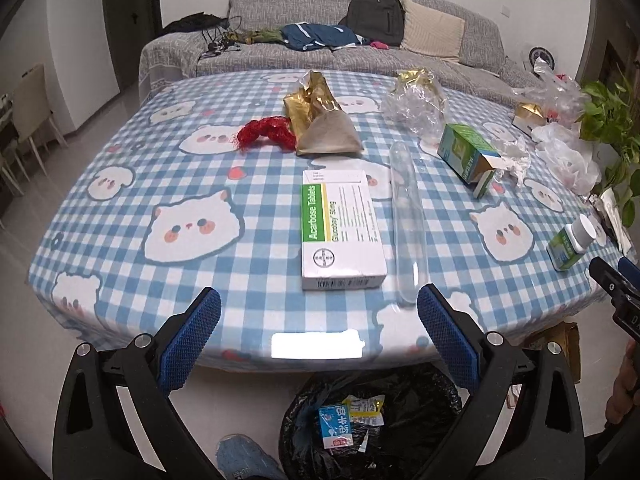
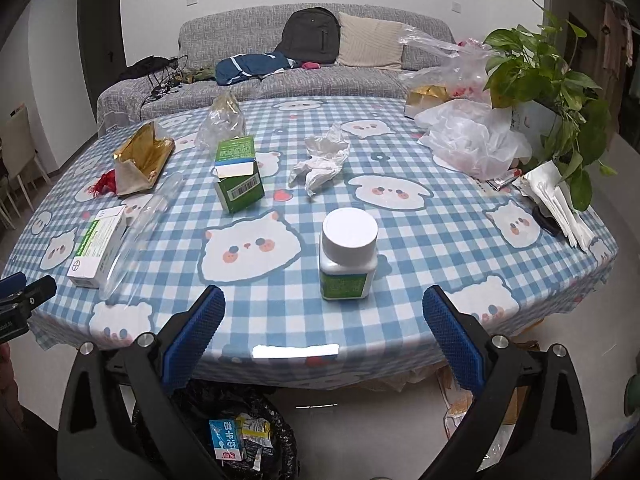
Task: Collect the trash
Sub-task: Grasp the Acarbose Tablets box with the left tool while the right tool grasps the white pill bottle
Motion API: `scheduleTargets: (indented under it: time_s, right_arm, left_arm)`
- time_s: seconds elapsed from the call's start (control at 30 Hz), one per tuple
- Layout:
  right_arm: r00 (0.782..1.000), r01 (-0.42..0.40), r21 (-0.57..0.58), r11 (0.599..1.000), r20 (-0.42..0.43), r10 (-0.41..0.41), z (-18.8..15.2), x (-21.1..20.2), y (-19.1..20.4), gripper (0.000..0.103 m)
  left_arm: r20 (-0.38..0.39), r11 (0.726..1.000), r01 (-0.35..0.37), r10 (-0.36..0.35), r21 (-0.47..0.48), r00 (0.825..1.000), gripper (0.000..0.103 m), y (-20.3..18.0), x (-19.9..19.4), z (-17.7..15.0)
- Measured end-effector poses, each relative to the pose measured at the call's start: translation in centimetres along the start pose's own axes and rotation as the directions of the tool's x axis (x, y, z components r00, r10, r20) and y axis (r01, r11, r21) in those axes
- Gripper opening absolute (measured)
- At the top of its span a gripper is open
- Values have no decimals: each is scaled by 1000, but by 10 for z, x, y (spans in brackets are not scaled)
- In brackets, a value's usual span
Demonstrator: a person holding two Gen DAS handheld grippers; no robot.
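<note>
The Acarbose tablet box [image 1: 342,236] is lying flat on the checked desk [image 1: 120,208], just ahead of the left gripper [image 1: 319,310], whose jaws are gaping empty. The right gripper [image 2: 324,310] is hovering, jaws likewise spread, before the white-capped pill bottle [image 2: 349,254]. The black bin bag [image 1: 420,408] is sitting on the floor below the desk edge.

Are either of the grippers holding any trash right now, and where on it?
No. The left gripper and the right gripper are both open and empty, short of the table.

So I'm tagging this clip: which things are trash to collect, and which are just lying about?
Likely for the job:
Acarbose box
open green box
crumpled wrapper
gold foil
bin

Lying about:
potted plant
backpack
sofa
</note>
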State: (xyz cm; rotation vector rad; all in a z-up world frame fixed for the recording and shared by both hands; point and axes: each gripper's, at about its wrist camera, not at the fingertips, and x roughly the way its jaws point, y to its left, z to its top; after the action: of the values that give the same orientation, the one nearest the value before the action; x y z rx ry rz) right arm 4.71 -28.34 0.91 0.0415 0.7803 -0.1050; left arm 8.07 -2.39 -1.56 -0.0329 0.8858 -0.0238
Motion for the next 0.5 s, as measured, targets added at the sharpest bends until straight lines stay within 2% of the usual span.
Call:
scheduleTargets:
  time_s: [0.3, 0.5]
  right_arm:
    - [999, 10, 12, 1000, -34, -9, 21, 39, -4, 90]
    - [997, 5, 18, 1000, -81, -3, 23, 62, -7, 81]
  left_arm:
    - [-35, 1000, -2, 3, 12, 999, 97, 0, 52, 40]
    - [-70, 1000, 0, 1, 6, 998, 96, 0, 82, 52]
